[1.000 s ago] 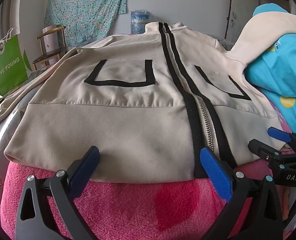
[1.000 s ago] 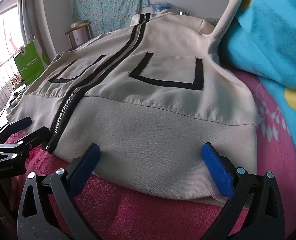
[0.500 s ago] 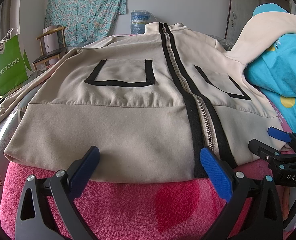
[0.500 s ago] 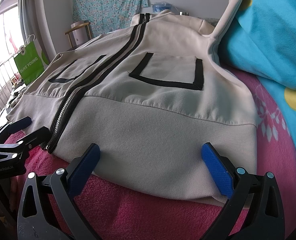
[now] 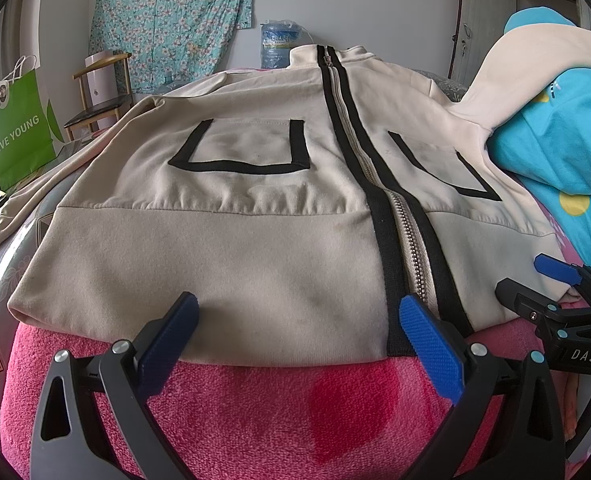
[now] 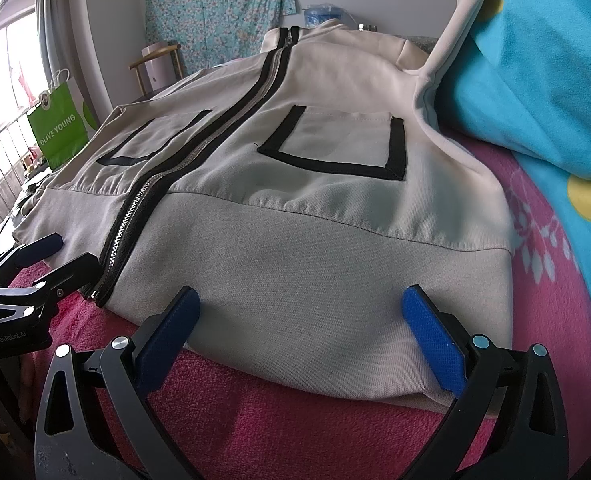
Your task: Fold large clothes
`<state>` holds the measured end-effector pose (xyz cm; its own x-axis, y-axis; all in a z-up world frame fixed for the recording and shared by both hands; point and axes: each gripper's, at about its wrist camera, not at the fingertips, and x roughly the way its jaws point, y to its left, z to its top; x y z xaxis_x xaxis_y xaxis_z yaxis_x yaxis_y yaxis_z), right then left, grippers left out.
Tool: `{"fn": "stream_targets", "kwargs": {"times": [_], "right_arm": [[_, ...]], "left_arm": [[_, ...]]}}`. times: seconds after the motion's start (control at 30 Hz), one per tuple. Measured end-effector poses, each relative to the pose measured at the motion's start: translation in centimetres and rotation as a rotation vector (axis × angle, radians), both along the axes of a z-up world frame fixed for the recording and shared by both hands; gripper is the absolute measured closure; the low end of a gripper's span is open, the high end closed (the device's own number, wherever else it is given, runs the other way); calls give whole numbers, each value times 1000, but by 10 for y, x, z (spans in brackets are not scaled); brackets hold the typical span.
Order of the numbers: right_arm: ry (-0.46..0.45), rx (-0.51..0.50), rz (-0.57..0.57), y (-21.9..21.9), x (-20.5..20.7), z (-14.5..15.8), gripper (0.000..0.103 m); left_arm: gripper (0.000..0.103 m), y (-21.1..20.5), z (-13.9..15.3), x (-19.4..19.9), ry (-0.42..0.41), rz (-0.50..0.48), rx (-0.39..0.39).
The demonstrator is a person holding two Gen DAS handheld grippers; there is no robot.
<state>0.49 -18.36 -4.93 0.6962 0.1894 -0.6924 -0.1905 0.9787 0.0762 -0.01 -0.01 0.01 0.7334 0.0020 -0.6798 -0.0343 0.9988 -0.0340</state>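
A large cream zip jacket (image 5: 255,200) with black trim and two black-edged pockets lies flat, front up and zipped, on a pink blanket (image 5: 255,412); it also shows in the right wrist view (image 6: 315,220). My left gripper (image 5: 299,332) is open at the hem, left of the zipper (image 5: 411,248), jaws wide and empty. My right gripper (image 6: 299,332) is open at the hem's right half, near the corner. Each gripper shows in the other's view: the right one (image 5: 535,280) and the left one (image 6: 55,256). The right sleeve (image 5: 507,76) runs up over blue bedding.
A blue quilt (image 5: 555,140) is piled at the right, against the jacket. A green paper bag (image 5: 15,136) and a wooden chair (image 5: 99,96) stand at the left beyond the bed edge. A water jug (image 5: 279,46) stands behind the collar.
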Motion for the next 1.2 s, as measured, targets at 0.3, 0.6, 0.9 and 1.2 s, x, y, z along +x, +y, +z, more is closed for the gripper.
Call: {"fn": "stream_targets", "kwargs": {"times": [0.3, 0.6, 0.9, 1.2], "right_arm": [[0, 0, 0, 0, 0, 0, 6], [0, 0, -1, 2, 0, 0, 6], [0, 0, -1, 3, -1, 1, 6], [0, 0, -2, 4, -1, 1, 6]], "left_arm": [[4, 0, 0, 0, 0, 0, 0], [4, 0, 0, 0, -1, 0, -1], [4, 0, 0, 0, -1, 0, -1], [4, 0, 0, 0, -1, 0, -1]]}}
